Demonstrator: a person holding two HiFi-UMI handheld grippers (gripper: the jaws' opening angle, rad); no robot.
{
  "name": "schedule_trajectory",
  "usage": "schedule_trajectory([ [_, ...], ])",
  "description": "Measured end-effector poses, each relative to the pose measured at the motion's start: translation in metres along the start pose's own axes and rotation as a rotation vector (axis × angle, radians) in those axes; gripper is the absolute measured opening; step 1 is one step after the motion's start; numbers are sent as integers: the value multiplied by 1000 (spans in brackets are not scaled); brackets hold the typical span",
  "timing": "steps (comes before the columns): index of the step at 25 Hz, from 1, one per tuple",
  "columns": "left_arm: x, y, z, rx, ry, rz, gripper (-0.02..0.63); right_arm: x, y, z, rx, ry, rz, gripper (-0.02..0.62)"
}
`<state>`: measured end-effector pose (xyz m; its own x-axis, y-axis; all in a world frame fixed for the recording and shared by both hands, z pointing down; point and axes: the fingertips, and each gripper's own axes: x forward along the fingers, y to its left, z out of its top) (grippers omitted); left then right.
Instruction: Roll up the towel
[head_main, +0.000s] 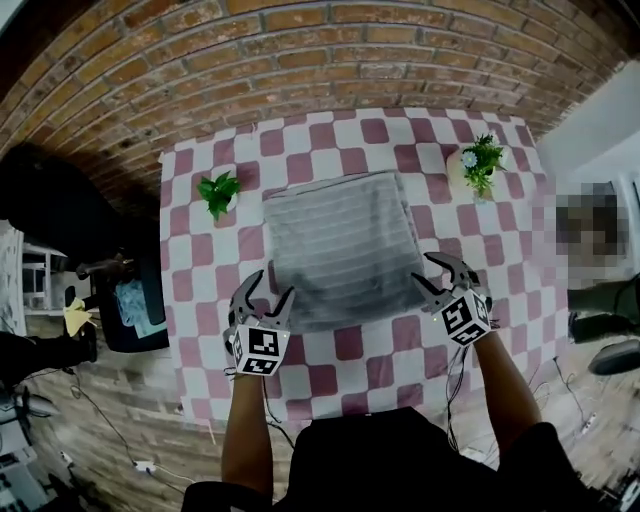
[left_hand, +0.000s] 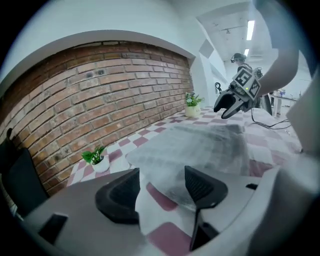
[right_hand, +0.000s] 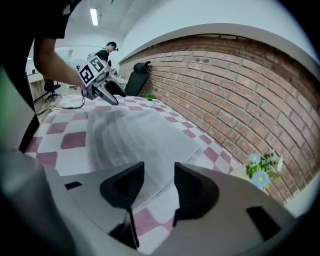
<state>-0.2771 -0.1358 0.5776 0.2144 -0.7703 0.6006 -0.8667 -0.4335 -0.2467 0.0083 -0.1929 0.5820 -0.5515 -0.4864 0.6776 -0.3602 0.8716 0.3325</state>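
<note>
A grey striped towel (head_main: 342, 248) lies spread flat in the middle of the pink-and-white checked tablecloth (head_main: 200, 260). My left gripper (head_main: 262, 297) hovers at the towel's near left corner, jaws open and empty; the towel (left_hand: 200, 150) lies just beyond them in the left gripper view. My right gripper (head_main: 440, 272) is at the near right corner, jaws parted with nothing between them; the towel's edge (right_hand: 135, 140) lies below and past them. Each gripper view shows the other gripper, the right gripper (left_hand: 231, 102) and the left gripper (right_hand: 107, 90), above the towel's far side.
A small green plant in a white pot (head_main: 218, 193) stands left of the towel. A potted plant with pale flowers (head_main: 480, 165) stands at the far right. A brick wall (head_main: 300, 60) runs behind the table. A dark chair (head_main: 130, 300) stands to the left.
</note>
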Motion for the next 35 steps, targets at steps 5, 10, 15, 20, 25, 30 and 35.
schedule_trajectory([
  [5, -43, -44, -38, -55, 86, -47, 268, -27, 43, -28, 128, -7, 75, 186],
  [10, -58, -82, -60, -81, 122, -116, 261, -34, 68, -60, 245, 11, 125, 186],
  [15, -56, -99, -78, -140, 180, -127, 225, -34, 77, -81, 295, 40, 135, 178],
  [20, -51, -108, -94, -186, 229, -151, 174, -30, 79, -85, 340, 54, 128, 143],
  [25, -51, -111, -92, -193, 239, -160, 146, -23, 73, -83, 355, 41, 111, 101],
  [30, -46, -99, -86, -138, 236, -98, 8, -21, 72, -84, 357, 51, 111, 27],
  [35, -49, -102, -85, -130, 234, -110, 2, -29, 75, -85, 360, 37, 97, 20],
])
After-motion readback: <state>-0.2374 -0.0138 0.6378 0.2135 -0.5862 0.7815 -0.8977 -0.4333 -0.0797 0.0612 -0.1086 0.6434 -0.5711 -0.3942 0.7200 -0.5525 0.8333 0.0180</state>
